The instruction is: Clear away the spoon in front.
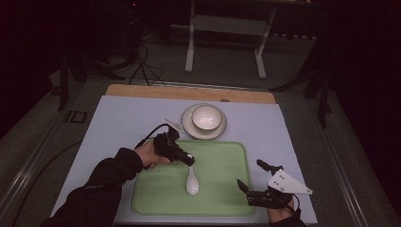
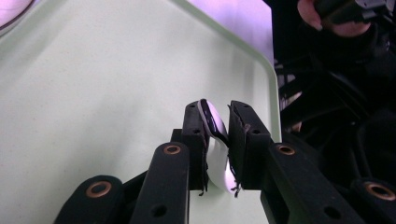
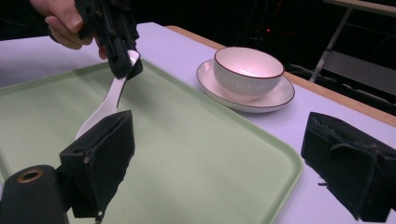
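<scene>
The left hand-held gripper (image 1: 188, 159) clenches the white spoon (image 1: 192, 180) by its handle end over the green tray (image 1: 222, 198), a narrow hold that may let it pivot or slip, while the right hand-held gripper (image 1: 253, 181) waits released near the tray's corner.
</scene>
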Tool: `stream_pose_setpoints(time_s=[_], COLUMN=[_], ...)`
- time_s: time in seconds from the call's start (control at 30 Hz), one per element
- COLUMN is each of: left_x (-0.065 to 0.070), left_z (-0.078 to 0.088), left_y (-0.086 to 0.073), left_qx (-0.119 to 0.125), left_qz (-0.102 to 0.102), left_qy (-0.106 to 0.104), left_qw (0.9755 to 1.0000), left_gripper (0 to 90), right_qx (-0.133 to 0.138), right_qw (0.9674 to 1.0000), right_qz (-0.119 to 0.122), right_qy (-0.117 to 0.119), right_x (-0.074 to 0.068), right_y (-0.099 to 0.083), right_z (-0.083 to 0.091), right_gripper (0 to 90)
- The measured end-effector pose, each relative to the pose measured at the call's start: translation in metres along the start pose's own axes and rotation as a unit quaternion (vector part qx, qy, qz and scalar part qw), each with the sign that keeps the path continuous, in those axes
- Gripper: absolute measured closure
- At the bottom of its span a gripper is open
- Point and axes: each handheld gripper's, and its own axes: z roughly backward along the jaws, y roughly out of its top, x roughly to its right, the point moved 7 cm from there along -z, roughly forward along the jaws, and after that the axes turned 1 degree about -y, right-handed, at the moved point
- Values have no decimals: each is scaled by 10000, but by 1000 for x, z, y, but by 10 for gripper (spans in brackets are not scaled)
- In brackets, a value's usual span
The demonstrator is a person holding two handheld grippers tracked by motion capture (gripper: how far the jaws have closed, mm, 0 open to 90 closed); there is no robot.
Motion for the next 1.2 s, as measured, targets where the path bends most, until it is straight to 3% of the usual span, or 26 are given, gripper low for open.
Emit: stream_pose_setpoints(time_s=[0.13,0.3,0.43,0.7,0.97,1.1,1.2], left_x=[-7,-17,-23,-32,-37,-41,-44], left_z=[-4,-8,-13,-26,-37,-42,-43], left_y=[-4,-10,-13,-18,-19,-19,-19], left_qx=[213,539,663,607,574,540,608], left_qz=[-113,32,81,112,-69,-3,11], left_qy=[226,392,514,845,1172,1252,1383], left_qw=[9995,9978,9964,9945,9914,9907,9885], left_gripper=[707,669,644,562,497,481,474], right_qx=[-1,-15,-40,-74,-101,-42,-48], right_qw=[10000,10000,10000,9999,9998,9998,9999], right_qz=[17,25,24,48,73,64,46], right_qy=[25,28,61,105,172,159,149], right_x=[-1,-1,-2,-4,-5,-5,-4], right_y=[0,0,-1,-1,-1,0,-1], right_z=[0,-1,-2,-3,-4,-3,-2], right_gripper=[98,98,98,98,121,121,120])
